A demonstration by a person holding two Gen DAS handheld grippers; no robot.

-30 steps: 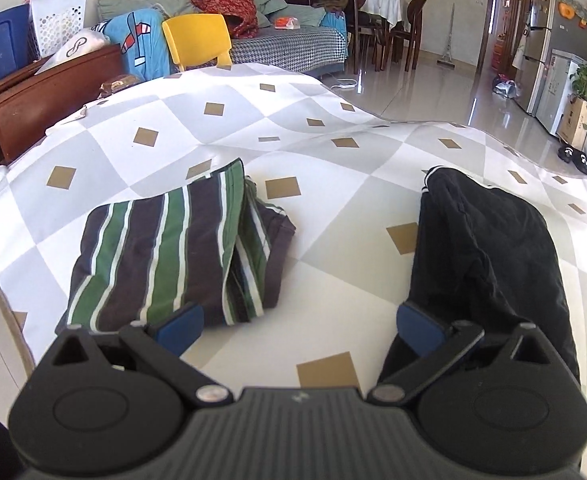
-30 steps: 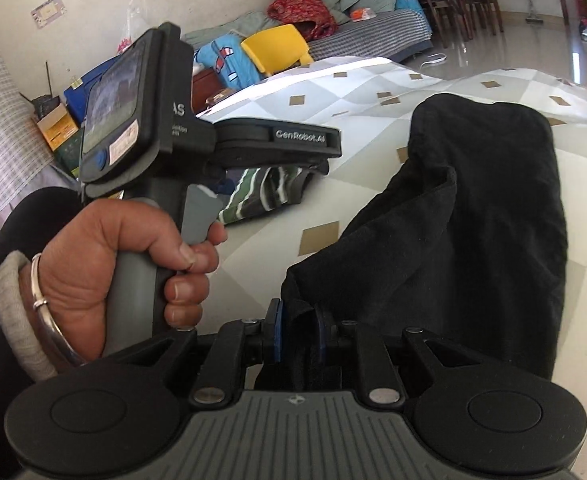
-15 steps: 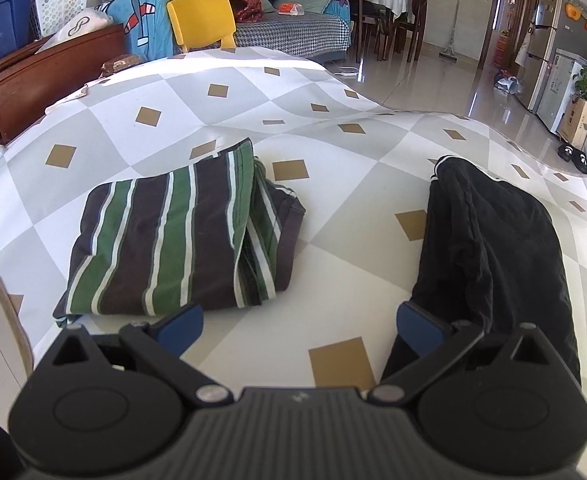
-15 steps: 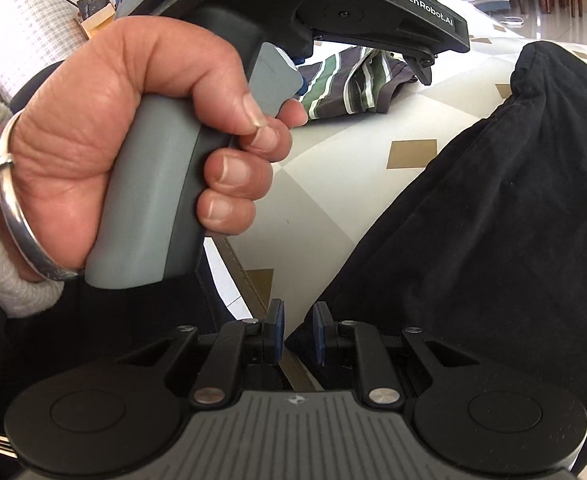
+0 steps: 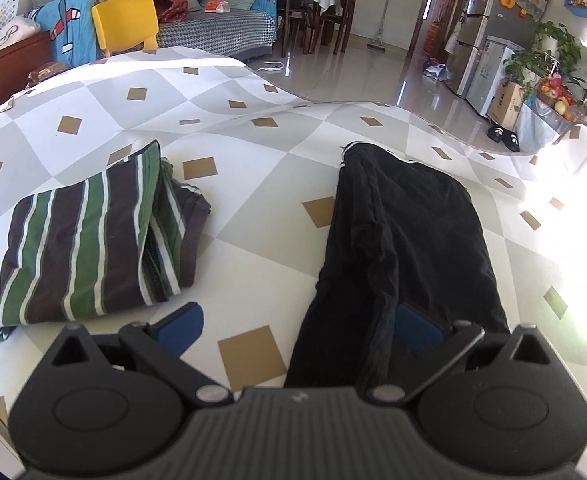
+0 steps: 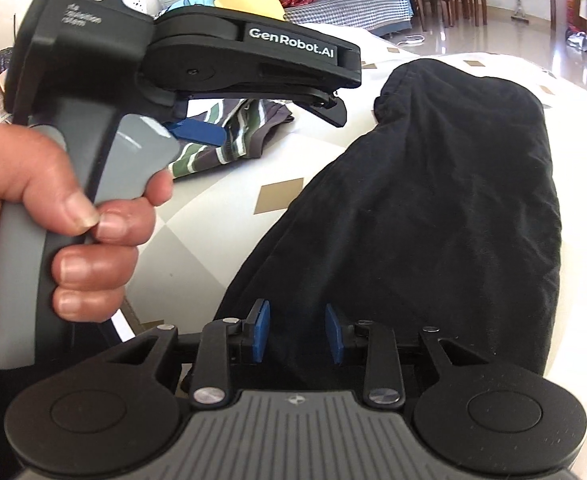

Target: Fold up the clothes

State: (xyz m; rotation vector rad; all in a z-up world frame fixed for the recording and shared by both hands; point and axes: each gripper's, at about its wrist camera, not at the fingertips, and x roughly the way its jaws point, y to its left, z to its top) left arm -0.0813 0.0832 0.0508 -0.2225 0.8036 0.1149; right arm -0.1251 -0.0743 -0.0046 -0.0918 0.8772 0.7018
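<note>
Black fabric, a dark garment (image 5: 409, 240), lies lengthwise on the checked tablecloth (image 5: 253, 152), near end toward the person at the table edge. Probably laid out flat like this so the near end can be picked up and folded over. Striped green shirt (image 5: 89, 240) sits well apart to its left, already folded, so that one looks done and parked out of the way.

Left gripper (image 5: 297, 324) has its jaws spread wide; one blue pad (image 5: 417, 328) rests on or just over the garment's near end, the other pad is over bare cloth, nothing pinched. Straddling the garment's left edge like that reads as lining up for a grab.

Right gripper (image 6: 296, 330) is parted a little, narrower than the left, with the garment's near edge lying between the pads. Cannot tell if the pads touch the fabric; not clamped. Judgement: both tools are set at the near end so the garment can be lifted evenly from two points.

In the right wrist view the left hand (image 6: 53, 216) wraps the grey handle of its tool, index finger on the trigger.

Writing: "GenRobot.AI" in white on the tool's black arm; "AS" on the body above it, with smaller lines below too blurred to read.
</note>
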